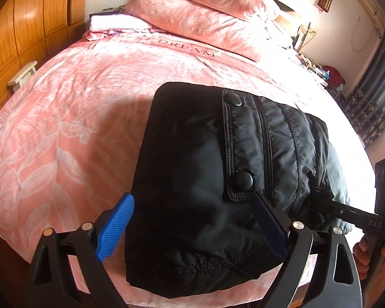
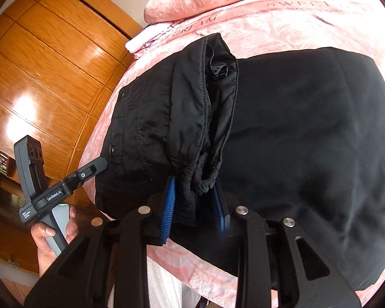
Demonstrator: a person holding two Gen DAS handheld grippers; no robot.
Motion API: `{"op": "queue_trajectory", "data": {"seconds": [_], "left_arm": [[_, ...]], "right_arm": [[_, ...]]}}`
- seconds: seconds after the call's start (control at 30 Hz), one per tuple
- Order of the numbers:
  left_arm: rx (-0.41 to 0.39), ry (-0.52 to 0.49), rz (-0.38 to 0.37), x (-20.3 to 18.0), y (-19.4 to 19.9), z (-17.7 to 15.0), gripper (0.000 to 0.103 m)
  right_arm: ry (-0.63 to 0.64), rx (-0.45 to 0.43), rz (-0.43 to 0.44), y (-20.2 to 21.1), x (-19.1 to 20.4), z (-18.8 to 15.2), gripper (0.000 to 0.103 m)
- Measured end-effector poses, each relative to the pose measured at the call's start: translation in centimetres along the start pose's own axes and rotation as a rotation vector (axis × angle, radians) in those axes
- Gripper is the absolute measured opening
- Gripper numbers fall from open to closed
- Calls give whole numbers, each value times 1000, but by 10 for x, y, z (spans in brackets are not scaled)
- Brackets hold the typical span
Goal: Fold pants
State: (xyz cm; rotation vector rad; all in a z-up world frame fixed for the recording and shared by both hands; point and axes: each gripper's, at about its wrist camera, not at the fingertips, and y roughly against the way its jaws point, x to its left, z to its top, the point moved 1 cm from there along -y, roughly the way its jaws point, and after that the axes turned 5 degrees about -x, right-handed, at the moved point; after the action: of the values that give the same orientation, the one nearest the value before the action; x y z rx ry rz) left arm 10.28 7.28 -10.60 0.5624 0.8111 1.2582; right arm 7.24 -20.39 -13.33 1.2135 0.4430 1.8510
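A bed [image 1: 77, 107] covered by a pink leaf-patterned spread fills both views, with lettering printed across the spread toward the head end. A wooden wardrobe [image 2: 46, 71] with glossy panels stands along one side of the bed. Two pink pillows [image 1: 200, 12] are stacked at the head end, one on top of the other, and a folded pink-and-white cloth [image 1: 115, 23] lies beside them near the wardrobe-side corner.

The black pants [image 1: 205, 169] lie on the spread at the foot edge of the bed, folded into a thick bundle. A quilted, stitched section with a flap and two round snap buttons [image 1: 243, 179] sits on top; in the right wrist view the waistband opening gapes upward, and a smooth black expanse spreads away from it toward the far side.

The right gripper [image 2: 195, 202] comes in at the foot edge, its blue pads [image 2: 169, 205] clenched on a bunched, gathered fold of the pants near the waistband. The left gripper [image 1: 192, 225] reaches over the same foot edge with its jaws spread wide apart: one blue pad [image 1: 115, 228] lies on the spread just beside the bundle, the other finger rests on top of the black fabric by the nearer snap, nothing pinched between them.

A hand [image 2: 51, 233] holds the left gripper's grey handle, and another hand [image 1: 369, 254] holds the right one.
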Motion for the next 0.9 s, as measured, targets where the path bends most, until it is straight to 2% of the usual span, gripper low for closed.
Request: {"op": "queue_trajectory", "data": {"seconds": [0.3, 0.5, 0.53, 0.57, 0.67, 0.73, 0.8, 0.87, 0.9], "left_arm": [[-7, 34, -1, 0, 4, 4, 93], [-7, 24, -15, -8, 5, 5, 93], [-7, 19, -19, -10, 4, 5, 93], [-7, 10, -21, -13, 4, 5, 93], [-8, -17, -19, -21, 2, 6, 93], [-11, -28, -23, -25, 2, 7, 93], [-11, -35, -21, -28, 3, 8, 93], [-11, -38, -18, -28, 3, 8, 93], [-10, -38, -17, -28, 3, 8, 93]], "right_arm": [[-11, -8, 33, 6, -2, 7, 25], [26, -51, 56, 39, 3, 12, 18], [36, -55, 53, 43, 4, 12, 13], [45, -60, 45, 46, 4, 11, 4], [65, -74, 22, 54, 5, 10, 4], [92, -51, -8, 52, 5, 9, 6], [106, -24, -78, 47, 6, 8, 16], [134, -9, -149, 45, 3, 5, 52], [129, -16, -166, 42, 4, 3, 55]]}}
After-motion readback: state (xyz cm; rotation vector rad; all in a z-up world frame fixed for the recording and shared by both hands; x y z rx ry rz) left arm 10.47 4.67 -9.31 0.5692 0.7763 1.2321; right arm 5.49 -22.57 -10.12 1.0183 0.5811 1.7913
